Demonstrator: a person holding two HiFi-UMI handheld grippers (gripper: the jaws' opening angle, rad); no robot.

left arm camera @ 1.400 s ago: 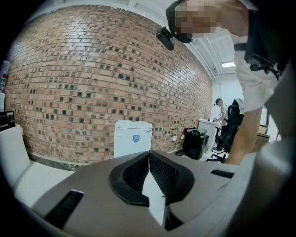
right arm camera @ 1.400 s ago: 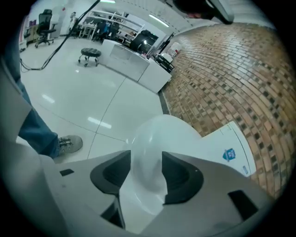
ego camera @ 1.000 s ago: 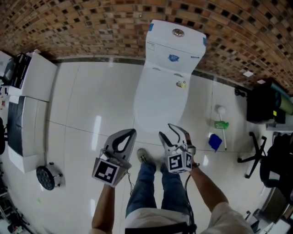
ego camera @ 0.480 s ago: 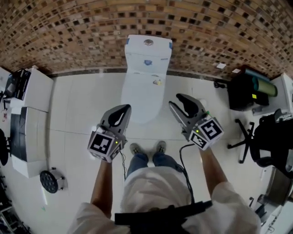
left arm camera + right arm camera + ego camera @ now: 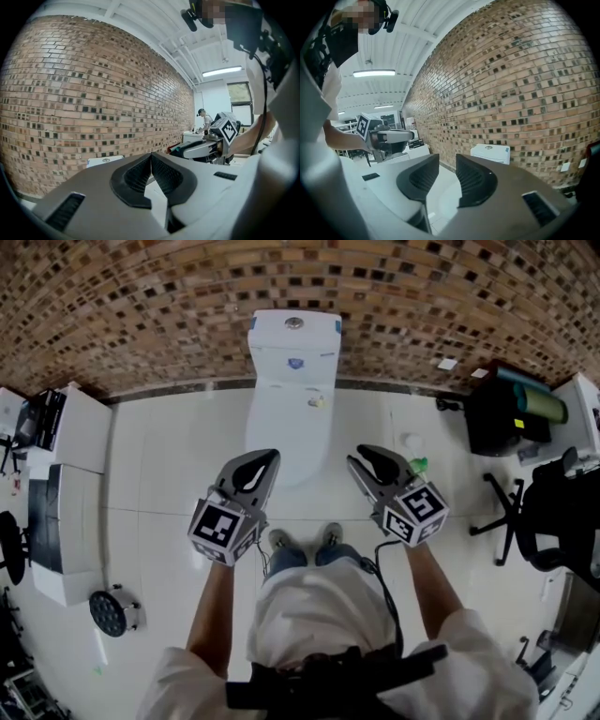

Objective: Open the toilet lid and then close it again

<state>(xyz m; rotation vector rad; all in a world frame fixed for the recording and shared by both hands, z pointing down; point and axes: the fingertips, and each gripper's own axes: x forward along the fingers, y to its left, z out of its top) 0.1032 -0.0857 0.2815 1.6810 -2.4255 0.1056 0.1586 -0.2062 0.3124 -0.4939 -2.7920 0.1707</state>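
1. Our left tongs point(image 5: 266, 459) are shut and empty; our right tongs point(image 5: 362, 456), which have just been closing, stand slightly apart with nothing between them.
2. Beyond and between them we see the toilet lid point(image 5: 283, 423), down and untouched.
3. White floor point(image 5: 169, 456), then brick wall point(image 5: 141, 306).

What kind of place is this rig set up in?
Probably a mock bathroom corner in a lab or workshop: a white toilet against a brick wall on pale floor tiles, with an office chair and white cabinets alongside.
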